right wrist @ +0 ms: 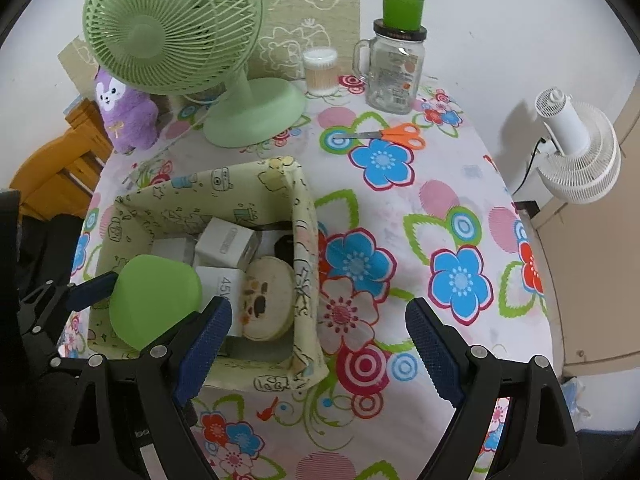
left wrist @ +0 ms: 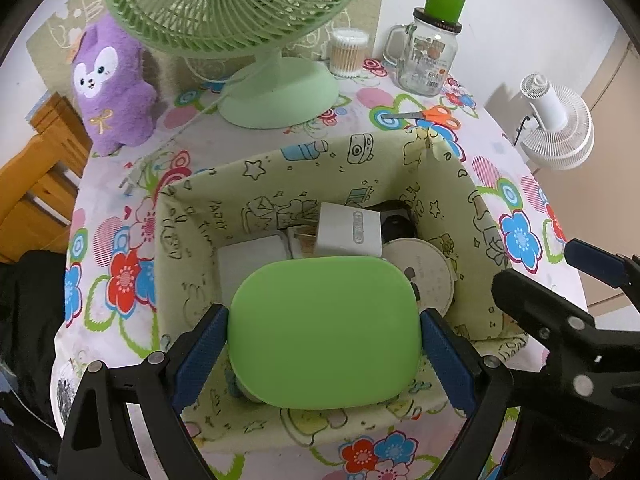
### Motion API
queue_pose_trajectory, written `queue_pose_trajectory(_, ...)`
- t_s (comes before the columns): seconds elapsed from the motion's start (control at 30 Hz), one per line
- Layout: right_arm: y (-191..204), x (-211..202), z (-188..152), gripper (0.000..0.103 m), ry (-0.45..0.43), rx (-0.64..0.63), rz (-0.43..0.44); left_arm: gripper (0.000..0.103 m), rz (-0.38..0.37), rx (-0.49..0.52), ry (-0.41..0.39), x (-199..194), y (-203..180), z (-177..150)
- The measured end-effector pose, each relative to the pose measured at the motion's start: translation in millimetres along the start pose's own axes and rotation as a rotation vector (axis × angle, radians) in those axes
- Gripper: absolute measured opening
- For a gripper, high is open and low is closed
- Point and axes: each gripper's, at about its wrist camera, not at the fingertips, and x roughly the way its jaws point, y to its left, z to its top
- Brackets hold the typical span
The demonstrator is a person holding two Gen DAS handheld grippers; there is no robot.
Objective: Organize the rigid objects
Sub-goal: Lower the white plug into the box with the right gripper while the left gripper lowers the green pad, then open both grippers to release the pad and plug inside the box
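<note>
My left gripper [left wrist: 324, 314] is shut on a green rounded box [left wrist: 324, 332], its blue pads pressing on both sides. It hangs over the near part of a cream fabric basket [left wrist: 280, 164]. Inside the basket lie a white charger block [left wrist: 350, 230], a round cream tin [left wrist: 424, 276] and a black item [left wrist: 396, 216]. In the right wrist view the green box [right wrist: 154, 300] sits above the basket [right wrist: 298, 216]. My right gripper [right wrist: 319, 306] stands open and holds nothing, over the flowered tablecloth just right of the basket. It also shows at the right edge as my right gripper [left wrist: 560, 276].
Behind the basket stand a green desk fan [right wrist: 240, 112], a purple plush toy [right wrist: 124, 112], a cotton-swab tub [right wrist: 320, 70] and a glass jar [right wrist: 394, 68] topped by a green cup. Orange scissors [right wrist: 396, 134] lie on the cloth. A white fan [right wrist: 576, 148] stands off the table's right edge.
</note>
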Motion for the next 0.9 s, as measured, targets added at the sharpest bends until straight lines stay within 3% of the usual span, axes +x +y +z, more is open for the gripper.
queue_pose_trajectory(0.9,-6,12,7,0.091,0.021,0.009,-0.003,0.099,0.001,-0.007,0.049,31,0,10)
